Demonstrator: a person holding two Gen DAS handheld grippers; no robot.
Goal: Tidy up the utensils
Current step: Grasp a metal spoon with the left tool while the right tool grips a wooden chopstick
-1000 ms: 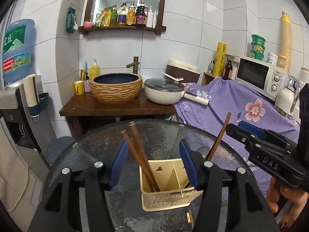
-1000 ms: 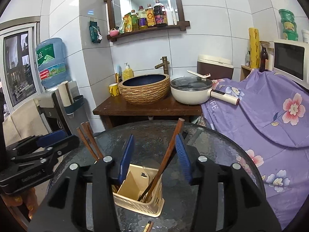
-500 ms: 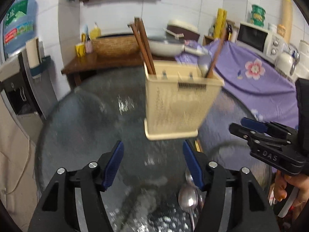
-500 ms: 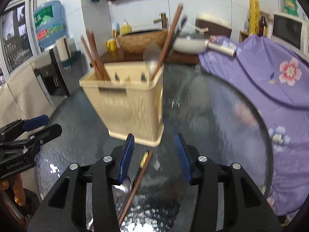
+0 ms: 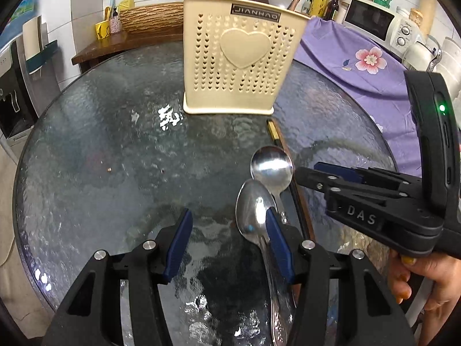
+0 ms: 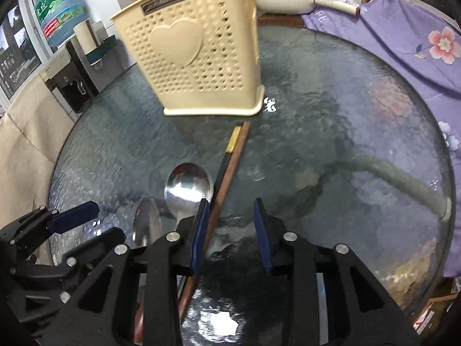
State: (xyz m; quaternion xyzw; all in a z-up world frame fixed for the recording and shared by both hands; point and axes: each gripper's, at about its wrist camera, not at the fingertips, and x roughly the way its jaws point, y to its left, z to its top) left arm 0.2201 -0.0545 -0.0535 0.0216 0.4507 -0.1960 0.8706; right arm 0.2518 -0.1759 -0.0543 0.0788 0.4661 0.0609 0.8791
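Observation:
A cream perforated utensil holder (image 5: pixel 239 57) (image 6: pixel 196 57) stands on the glass table (image 5: pixel 100 158) with chopsticks and a spoon in it. Two metal spoons lie in front of it, one nearer (image 5: pixel 255 216) (image 6: pixel 147 225) and one farther (image 5: pixel 270 167) (image 6: pixel 188 187). Two chopsticks (image 5: pixel 281 141) (image 6: pixel 230 161) lie beside the spoons. My left gripper (image 5: pixel 227 222) is open, low over the table, its right finger over the nearer spoon. My right gripper (image 6: pixel 230 225) is open, its left finger over the chopsticks. It also shows in the left wrist view (image 5: pixel 331 173).
A purple floral cloth (image 5: pixel 360 57) covers the counter at right, with a microwave (image 5: pixel 374 26) behind. A wooden stand with a basin (image 5: pixel 149 20) and a water dispenser (image 6: pixel 60 8) stand beyond the table. The table's rim curves near on both sides.
Both grippers have dropped from above the holder to just above the table and pulled back, so the spoons and loose chopsticks now lie at their fingers.

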